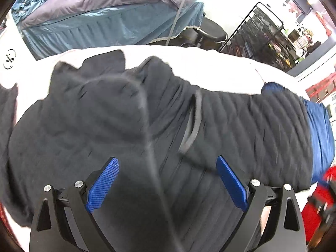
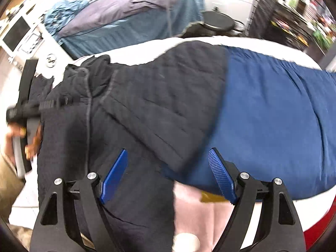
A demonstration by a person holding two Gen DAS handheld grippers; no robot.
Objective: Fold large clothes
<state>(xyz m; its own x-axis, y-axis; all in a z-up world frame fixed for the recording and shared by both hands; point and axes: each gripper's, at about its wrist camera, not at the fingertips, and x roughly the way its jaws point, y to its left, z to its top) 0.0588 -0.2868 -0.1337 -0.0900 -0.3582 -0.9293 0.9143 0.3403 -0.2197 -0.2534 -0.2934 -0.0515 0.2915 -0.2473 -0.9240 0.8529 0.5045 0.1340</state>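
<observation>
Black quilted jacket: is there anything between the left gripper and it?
Nothing visible. The left gripper is open right over the black quilted jacket, with only its fabric between the fingers.

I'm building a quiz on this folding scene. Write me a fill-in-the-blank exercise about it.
1. The black quilted jacket lies partly on top of a garment coloured ____.
2. The fingers of both the left gripper and the right gripper stand ____, gripping nothing.
3. The pads on the fingers are coloured ____.
4. Both garments lie on a surface coloured ____.

Missing words: blue; open; blue; white
</observation>
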